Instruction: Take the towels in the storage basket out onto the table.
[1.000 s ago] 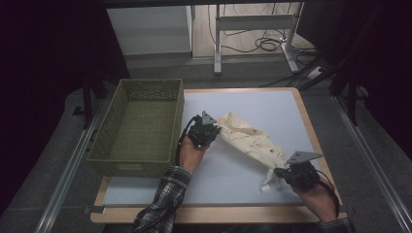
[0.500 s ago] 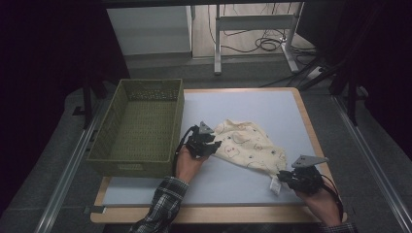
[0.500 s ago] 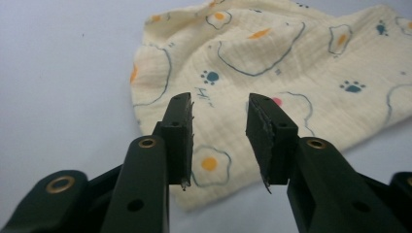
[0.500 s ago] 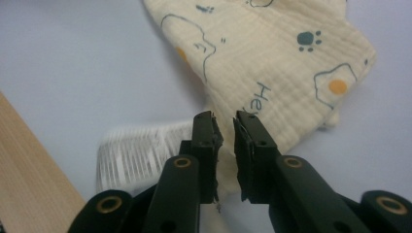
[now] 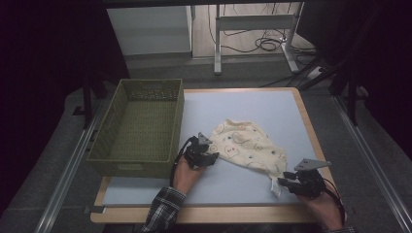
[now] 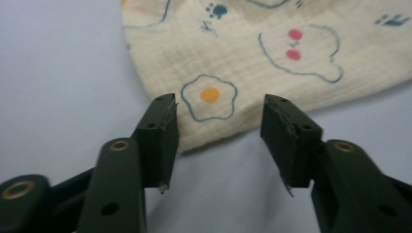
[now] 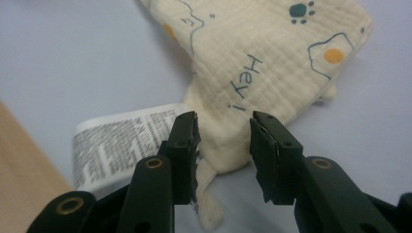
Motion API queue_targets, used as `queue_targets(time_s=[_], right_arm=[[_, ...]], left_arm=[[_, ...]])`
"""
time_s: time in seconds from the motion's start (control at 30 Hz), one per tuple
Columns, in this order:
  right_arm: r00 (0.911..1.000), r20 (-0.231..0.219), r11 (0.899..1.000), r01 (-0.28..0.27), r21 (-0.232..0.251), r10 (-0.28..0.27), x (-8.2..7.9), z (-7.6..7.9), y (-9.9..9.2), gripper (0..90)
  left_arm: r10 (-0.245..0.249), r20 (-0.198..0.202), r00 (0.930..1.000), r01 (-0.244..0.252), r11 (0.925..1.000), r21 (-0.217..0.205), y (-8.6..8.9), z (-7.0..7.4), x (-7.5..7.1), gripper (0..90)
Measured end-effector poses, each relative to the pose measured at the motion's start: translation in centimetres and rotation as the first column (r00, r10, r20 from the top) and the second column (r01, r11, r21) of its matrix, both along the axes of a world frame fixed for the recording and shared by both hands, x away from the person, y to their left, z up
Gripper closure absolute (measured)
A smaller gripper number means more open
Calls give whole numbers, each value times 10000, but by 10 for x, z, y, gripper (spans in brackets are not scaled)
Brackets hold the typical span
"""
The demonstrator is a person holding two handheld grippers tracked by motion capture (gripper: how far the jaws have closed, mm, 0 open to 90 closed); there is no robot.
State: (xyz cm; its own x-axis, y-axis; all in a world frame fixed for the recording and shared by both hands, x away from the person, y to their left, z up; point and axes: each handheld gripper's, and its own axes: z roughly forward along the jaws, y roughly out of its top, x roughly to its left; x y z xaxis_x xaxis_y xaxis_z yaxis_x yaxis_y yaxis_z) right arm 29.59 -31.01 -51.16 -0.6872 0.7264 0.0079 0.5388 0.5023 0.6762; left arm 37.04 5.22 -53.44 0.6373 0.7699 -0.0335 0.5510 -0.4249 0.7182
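Left tongs (image 6: 221, 131): jaws spread and just been opening; the hem of the cream muslin cloth printed with fried eggs and paw marks (image 6: 272, 63) lies between them, pads clear of it.
Right tongs (image 7: 223, 145): jaws also apart, just been opening; a bunched corner of the cloth sits in the gap beside its white care label (image 7: 121, 145), no longer pinched.
What changed: a second ago the cloth hung stretched between both tongs; now it lies slack on the pale blue worktop (image 5: 243, 109).
Cloth's place: mid-worktop, at about three o'clock from the green woven basket (image 5: 141, 128).
Meaning: the cloth looks released and laid out, probably for folding or regripping; the basket has nothing in it.
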Motion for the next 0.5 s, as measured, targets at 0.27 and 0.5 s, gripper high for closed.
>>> queue_targets(time_s=[0.27,0.5], right_arm=[[9998,199,9996,108,-269,-103,7,5,5,894],[9966,601,9984,563,-89,-556,22,21,-3,895]], left_arm=[[-601,202,9980,603,9981,-126,-14,23,13,891],[-464,673,9967,476,9987,-173,-28,52,47,876]])
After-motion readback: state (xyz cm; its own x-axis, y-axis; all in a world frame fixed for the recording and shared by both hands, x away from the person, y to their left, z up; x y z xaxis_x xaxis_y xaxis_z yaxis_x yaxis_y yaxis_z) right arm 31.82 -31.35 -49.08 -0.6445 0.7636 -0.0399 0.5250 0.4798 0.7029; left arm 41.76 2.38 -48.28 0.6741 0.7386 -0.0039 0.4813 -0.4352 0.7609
